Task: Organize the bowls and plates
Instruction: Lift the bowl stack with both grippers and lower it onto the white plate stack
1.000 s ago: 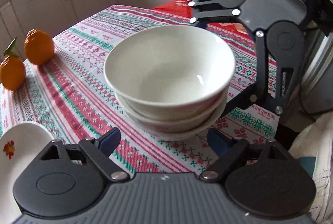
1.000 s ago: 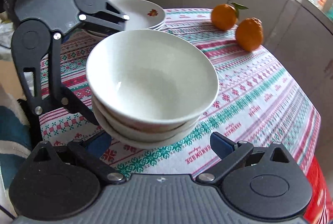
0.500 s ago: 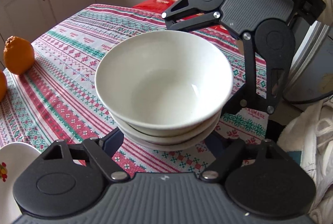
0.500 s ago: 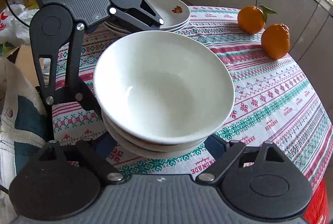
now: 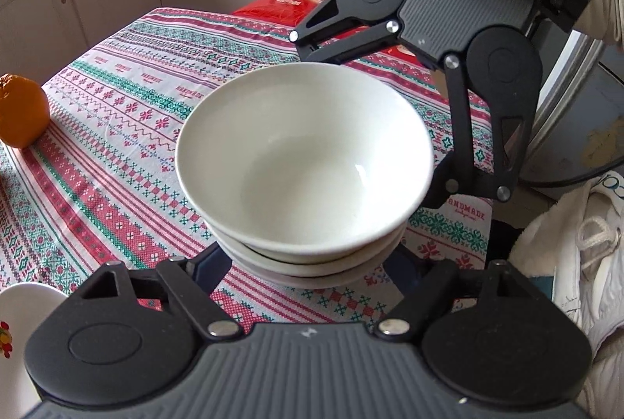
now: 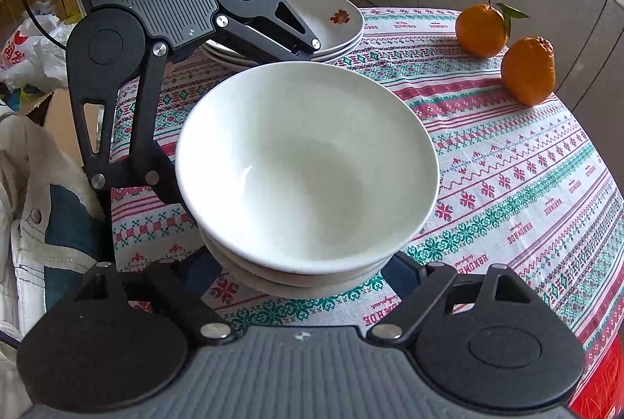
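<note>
Bowls of white glazed ceramic, three nested [image 5: 304, 161], sit mid-bench on the patterned cloth [image 5: 117, 146]. Left tongs [image 5: 308, 263] and right tongs [image 6: 304, 267], jaws just closing, flank the lowest bowl; contact unclear. Two oranges [image 6: 528, 70] at two o'clock; stacked plates [image 6: 331, 25] at twelve.

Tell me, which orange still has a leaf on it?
The farther orange, nearer the cabinets; a green leaf sticks from its stem. The nearer orange has none.
</note>
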Action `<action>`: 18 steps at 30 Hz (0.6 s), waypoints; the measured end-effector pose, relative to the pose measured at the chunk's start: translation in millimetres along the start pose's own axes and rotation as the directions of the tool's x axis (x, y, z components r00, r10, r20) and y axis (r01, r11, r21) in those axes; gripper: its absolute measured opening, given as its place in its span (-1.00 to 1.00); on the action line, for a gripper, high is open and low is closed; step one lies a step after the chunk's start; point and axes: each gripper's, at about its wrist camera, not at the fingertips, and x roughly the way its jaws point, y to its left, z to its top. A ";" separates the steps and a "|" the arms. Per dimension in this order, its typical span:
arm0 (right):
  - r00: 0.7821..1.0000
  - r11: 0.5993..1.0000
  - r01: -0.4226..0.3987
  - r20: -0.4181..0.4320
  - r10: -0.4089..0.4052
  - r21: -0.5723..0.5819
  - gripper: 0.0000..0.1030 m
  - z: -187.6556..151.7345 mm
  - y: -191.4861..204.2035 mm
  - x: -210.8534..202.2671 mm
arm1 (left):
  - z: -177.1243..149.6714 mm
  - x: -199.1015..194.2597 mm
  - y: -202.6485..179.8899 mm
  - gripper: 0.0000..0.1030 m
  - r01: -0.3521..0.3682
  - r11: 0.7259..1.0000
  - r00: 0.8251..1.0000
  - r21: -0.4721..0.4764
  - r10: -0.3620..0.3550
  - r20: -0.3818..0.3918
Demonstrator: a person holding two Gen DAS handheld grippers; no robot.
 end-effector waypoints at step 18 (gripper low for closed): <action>1.000 1.000 0.006 -0.010 -0.006 0.004 0.75 1.8 0.7 -0.9 | 1.0 0.3 -0.8 0.61 -0.002 1.000 1.000 0.008 0.002 -0.003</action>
